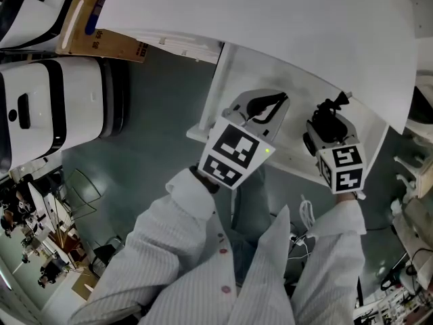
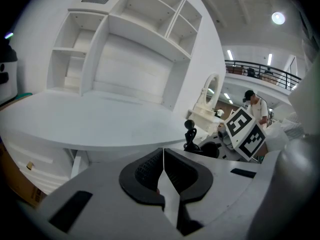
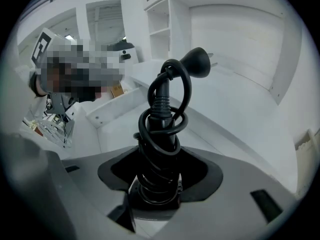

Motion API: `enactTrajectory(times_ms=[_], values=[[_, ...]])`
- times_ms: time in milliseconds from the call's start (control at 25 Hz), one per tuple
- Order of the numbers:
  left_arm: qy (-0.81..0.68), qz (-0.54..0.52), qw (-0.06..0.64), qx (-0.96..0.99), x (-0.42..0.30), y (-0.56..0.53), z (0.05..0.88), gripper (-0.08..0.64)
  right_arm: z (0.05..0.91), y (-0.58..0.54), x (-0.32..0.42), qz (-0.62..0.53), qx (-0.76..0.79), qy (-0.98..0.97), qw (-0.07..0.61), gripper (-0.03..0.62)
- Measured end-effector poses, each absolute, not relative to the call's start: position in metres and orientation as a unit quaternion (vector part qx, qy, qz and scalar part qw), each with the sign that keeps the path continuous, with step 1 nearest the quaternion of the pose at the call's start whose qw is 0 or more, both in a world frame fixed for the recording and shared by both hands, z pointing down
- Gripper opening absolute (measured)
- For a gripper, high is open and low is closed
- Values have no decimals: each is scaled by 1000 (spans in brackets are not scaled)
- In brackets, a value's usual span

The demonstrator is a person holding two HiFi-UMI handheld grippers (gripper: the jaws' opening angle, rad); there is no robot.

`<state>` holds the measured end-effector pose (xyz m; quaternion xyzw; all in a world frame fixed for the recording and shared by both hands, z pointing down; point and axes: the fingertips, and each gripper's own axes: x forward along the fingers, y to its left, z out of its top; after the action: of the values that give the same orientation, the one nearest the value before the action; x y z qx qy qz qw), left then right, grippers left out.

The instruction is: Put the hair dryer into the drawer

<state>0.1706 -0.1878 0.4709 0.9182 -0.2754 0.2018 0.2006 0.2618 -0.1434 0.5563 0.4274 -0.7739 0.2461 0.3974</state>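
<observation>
A white desk (image 1: 270,19) is stretching out ahead of both grippers, with open white shelves (image 2: 135,39) standing at its back, beyond the left gripper's jaws. Under the desk top, a white drawer (image 1: 292,160) is standing pulled out, and in the head view both grippers are showing over it.

The left gripper (image 1: 260,107) is hanging over the drawer's left part. Its dark jaws are pressed together with only a thin seam between them, and they are gripping nothing. The right gripper's marker cube is showing off to its right.

The right gripper (image 3: 160,176) is hanging over the drawer's right part, well apart from the left one. Its jaws are clamping a black hair dryer (image 3: 155,196), which is sticking out forward from between them. From this gripper's own view, the drawer's inside is lying ahead and to the left of the dryer. It cannot be told whether the dryer is touching the drawer's bottom.

A black cord (image 3: 172,91) is wound in coils around the dryer, and its loops are rising past the jaw tips. The plug (image 3: 197,61) is jutting out at the far end of the bundle, pointing toward the desk top.
</observation>
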Motion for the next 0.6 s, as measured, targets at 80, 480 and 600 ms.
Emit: enactTrajectory(times_ms=[80,480,600], values=[[-274,205,201,918,172,-187,474,12,562,-145,259,250,423,-775,398,228],[-279,215,211,912,158,-192,493,12,580,-152,234,240,384,-776,439,228],[-282,216,218,909,156,-192,498,12,586,-153,228,231,372,-773,458,228]])
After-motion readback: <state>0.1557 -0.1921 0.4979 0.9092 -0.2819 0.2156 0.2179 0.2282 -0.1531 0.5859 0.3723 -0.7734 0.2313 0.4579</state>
